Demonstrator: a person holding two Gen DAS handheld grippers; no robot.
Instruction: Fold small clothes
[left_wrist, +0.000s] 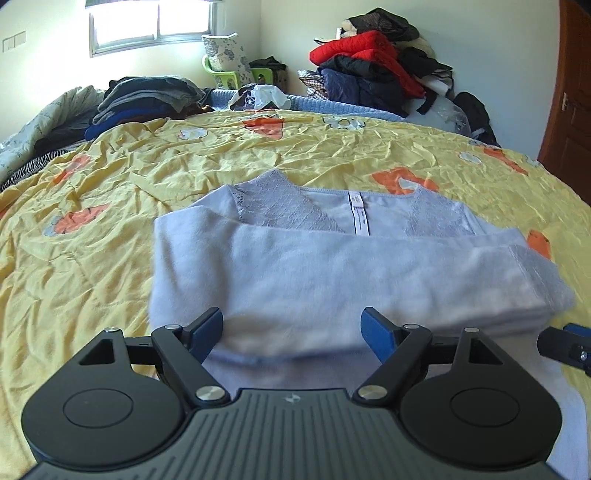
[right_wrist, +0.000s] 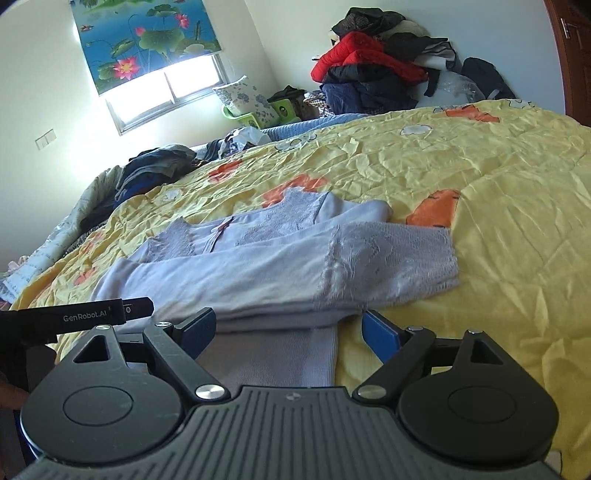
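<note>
A pale lilac long-sleeved top (left_wrist: 295, 266) with lace panels lies on the yellow bedspread (left_wrist: 184, 166), both sleeves folded across its body. My left gripper (left_wrist: 293, 332) is open over the top's near hem, holding nothing. My right gripper (right_wrist: 288, 332) is open at the hem's right corner, with the ribbed hem (right_wrist: 280, 354) between its fingers. The lace cuff (right_wrist: 391, 254) of the upper sleeve lies to the right. The left gripper's body (right_wrist: 92, 314) shows at the left of the right wrist view. The right gripper's fingertip (left_wrist: 565, 343) shows at the right edge of the left wrist view.
A stack of dark folded clothes (left_wrist: 147, 99) sits at the bed's far left. A heap of jackets (left_wrist: 376, 66), one of them red, rises at the back right. A plastic bag (left_wrist: 258, 96) lies at the far edge. A brown door (left_wrist: 569, 92) stands at right.
</note>
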